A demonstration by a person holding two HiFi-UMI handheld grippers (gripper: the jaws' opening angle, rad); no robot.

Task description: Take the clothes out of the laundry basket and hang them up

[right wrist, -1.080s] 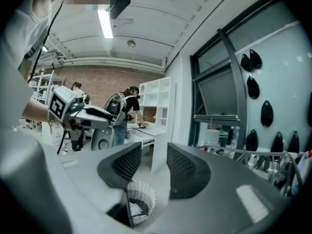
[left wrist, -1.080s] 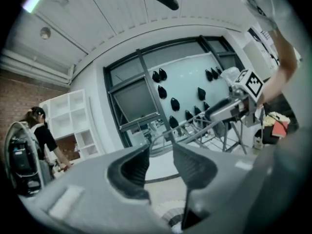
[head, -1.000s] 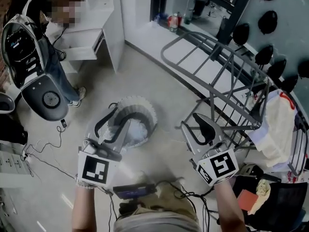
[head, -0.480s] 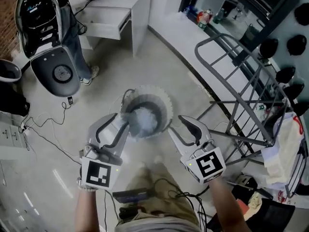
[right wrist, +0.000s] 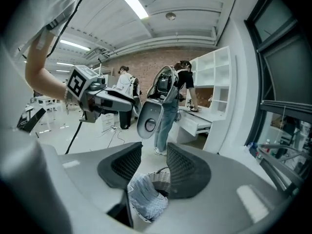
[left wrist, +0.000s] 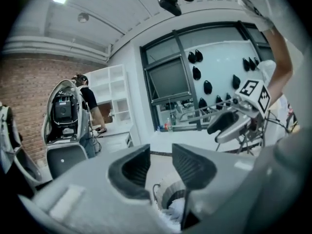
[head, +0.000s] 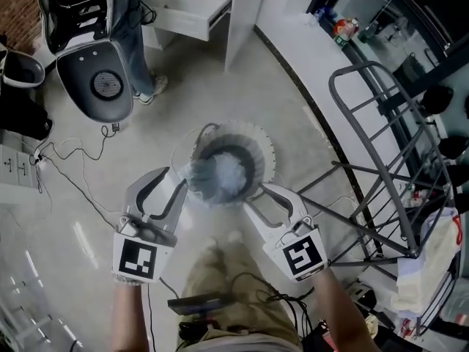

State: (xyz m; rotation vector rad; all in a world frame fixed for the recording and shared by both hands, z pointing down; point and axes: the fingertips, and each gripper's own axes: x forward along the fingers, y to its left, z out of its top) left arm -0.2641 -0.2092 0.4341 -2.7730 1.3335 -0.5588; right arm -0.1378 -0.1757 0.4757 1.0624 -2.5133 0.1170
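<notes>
A round white laundry basket (head: 258,147) stands on the floor with a pale blue-white cloth (head: 218,179) bunched inside. My left gripper (head: 174,188) hovers at the basket's near-left rim; its jaws are closing with nothing between them. My right gripper (head: 255,196) hangs at the near-right rim, open and empty. In the left gripper view the basket (left wrist: 168,193) and cloth (left wrist: 176,211) show below the jaws (left wrist: 161,165). The right gripper view shows the cloth (right wrist: 146,199) in the basket (right wrist: 160,178) under its parted jaws (right wrist: 153,167). A grey metal drying rack (head: 381,160) stands at the right.
A white garment (head: 429,262) hangs on the rack's far right end. A white and dark machine (head: 91,50) stands at the upper left beside a person's legs (head: 143,46) and a white desk with an open drawer (head: 201,13). Cables (head: 66,152) trail over the floor.
The view has swung from the rack to the basket. Both grippers have moved in on the basket, the right one leftward from the rack to the basket's rim.
</notes>
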